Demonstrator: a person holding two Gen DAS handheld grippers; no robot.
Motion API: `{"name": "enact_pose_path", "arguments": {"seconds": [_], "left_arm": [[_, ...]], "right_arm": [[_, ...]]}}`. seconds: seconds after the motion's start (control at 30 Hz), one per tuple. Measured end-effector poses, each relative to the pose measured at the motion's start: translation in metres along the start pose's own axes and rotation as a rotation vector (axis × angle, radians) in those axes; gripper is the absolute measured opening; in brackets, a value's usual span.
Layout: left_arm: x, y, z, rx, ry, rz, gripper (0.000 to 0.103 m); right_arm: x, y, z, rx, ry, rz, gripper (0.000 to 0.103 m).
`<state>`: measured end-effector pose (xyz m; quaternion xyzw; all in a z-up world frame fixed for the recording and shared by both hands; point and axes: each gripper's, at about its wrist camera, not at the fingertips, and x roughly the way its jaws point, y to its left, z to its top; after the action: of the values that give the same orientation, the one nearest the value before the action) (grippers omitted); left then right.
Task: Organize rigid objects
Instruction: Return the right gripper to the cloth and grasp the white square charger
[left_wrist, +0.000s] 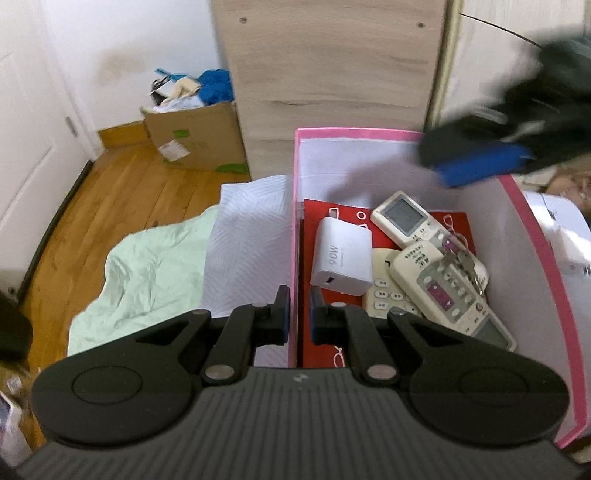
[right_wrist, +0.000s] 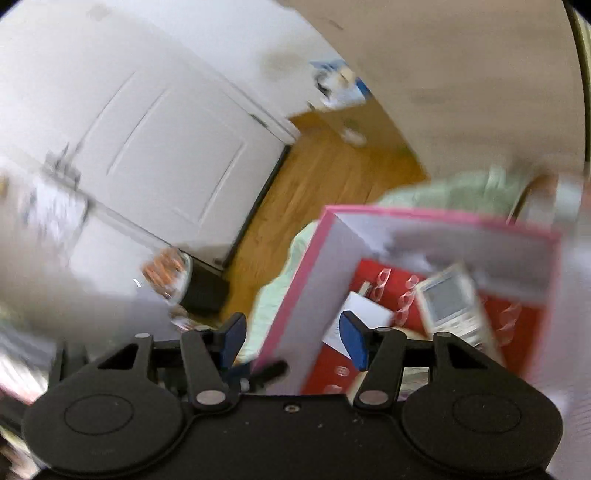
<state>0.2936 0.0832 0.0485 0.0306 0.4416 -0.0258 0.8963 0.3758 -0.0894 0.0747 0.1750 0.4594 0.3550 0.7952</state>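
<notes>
A pink-rimmed box (left_wrist: 295, 206) stands on the bed. Inside it lie a white 90W charger (left_wrist: 341, 256), two white remotes (left_wrist: 404, 218) (left_wrist: 448, 295), a keypad device (left_wrist: 386, 288) and a bunch of keys (left_wrist: 461, 254) on a red sheet. My left gripper (left_wrist: 297, 314) is shut on the box's left wall. My right gripper (right_wrist: 291, 339) is open and empty above the box (right_wrist: 325, 236), blurred by motion; it also shows blurred at the top right of the left wrist view (left_wrist: 480, 162).
A green sheet (left_wrist: 147, 266) and a white pillow (left_wrist: 251, 236) lie left of the box. A wooden headboard (left_wrist: 332, 74) stands behind it. A cardboard box (left_wrist: 195, 136) of clutter sits on the wood floor. A white door (right_wrist: 166, 147) is at left.
</notes>
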Motion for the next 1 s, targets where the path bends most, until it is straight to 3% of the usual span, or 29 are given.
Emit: {"name": "enact_pose_path", "arguments": {"seconds": [0.07,0.23,0.4,0.47,0.57,0.63,0.77,0.9,1.0], "left_arm": [[0.001,-0.001,0.003,-0.006,-0.002,0.014,0.007],[-0.001,-0.004,0.0,-0.007,-0.015,0.038,0.007],[-0.005,-0.004,-0.001,-0.02,-0.016,0.043,0.007],[-0.006,-0.003,-0.001,-0.031,-0.017,0.043,0.007],[-0.008,-0.003,-0.001,-0.049,-0.015,0.048,0.007],[-0.009,-0.004,-0.001,-0.055,-0.01,0.054,0.007],[-0.01,-0.006,-0.002,-0.047,-0.013,0.064,0.007],[-0.012,-0.006,-0.002,-0.053,-0.016,0.063,0.007],[-0.012,-0.003,0.0,-0.067,-0.005,0.048,0.007]], "right_arm": [[-0.018,0.005,-0.009,-0.059,-0.02,-0.066,0.062],[-0.067,0.008,-0.051,-0.257,-0.143,-0.369,0.067],[-0.107,-0.004,-0.087,-0.327,-0.244,-0.54,0.071],[-0.127,-0.016,-0.096,-0.314,-0.276,-0.562,0.075],[-0.142,-0.042,-0.11,-0.166,-0.318,-0.552,0.076],[-0.138,-0.065,-0.115,-0.026,-0.294,-0.561,0.076],[-0.122,-0.109,-0.119,0.126,-0.238,-0.533,0.075],[-0.11,-0.138,-0.12,0.166,-0.24,-0.633,0.074],[-0.109,-0.153,-0.121,0.193,-0.251,-0.623,0.073]]}}
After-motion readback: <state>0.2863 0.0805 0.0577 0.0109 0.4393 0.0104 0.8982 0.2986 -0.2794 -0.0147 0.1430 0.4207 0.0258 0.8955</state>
